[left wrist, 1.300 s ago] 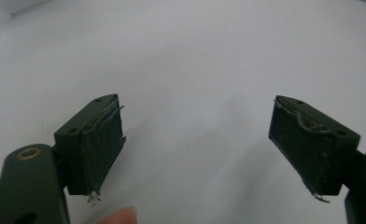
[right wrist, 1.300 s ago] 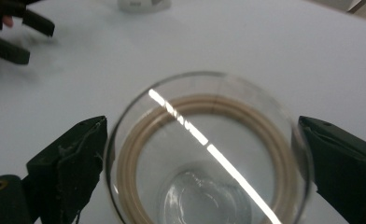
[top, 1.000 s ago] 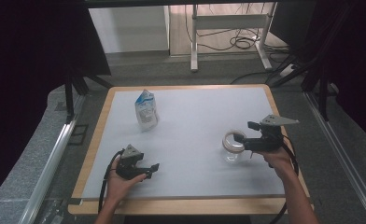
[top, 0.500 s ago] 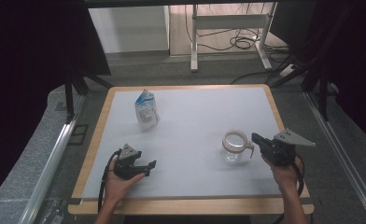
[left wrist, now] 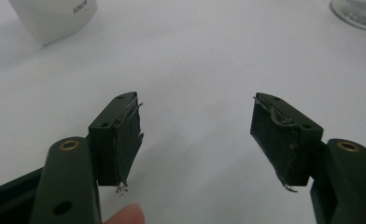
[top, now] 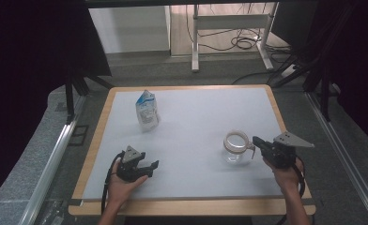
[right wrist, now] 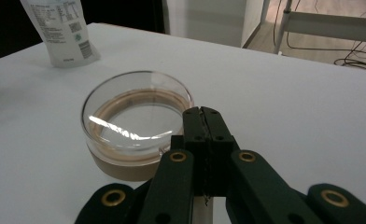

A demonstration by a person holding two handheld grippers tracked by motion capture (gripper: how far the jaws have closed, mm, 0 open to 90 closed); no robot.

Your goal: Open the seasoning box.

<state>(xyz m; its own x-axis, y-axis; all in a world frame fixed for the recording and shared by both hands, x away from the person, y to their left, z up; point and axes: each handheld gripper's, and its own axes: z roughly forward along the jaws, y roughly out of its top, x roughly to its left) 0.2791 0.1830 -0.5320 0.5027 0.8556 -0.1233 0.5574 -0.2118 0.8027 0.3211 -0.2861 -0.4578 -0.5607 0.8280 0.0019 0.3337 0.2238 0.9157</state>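
Note:
A clear glass jar (top: 236, 146) with a tan band and a glass lid stands right of the table's middle; in the right gripper view the jar (right wrist: 137, 116) sits close ahead. My right gripper (top: 255, 140) lies just right of it, shut with nothing between the pads (right wrist: 203, 114). A white and blue pouch (top: 147, 111) stands upright at the far left. Near the front left, my left gripper (top: 152, 168) rests low over bare table. It is open and nothing is between its fingers (left wrist: 195, 100). Its jaws have just been closing a little.
The white table top (top: 196, 117) has a wooden rim. In the left gripper view the pouch (left wrist: 55, 16) is at the top left and the jar (left wrist: 358, 9) at the top right. Metal rails run along both sides; a desk frame and cables lie beyond.
My right gripper has drawn back from the jar toward the right front and lower, and its jaws have shut. The left hand has stayed in place.

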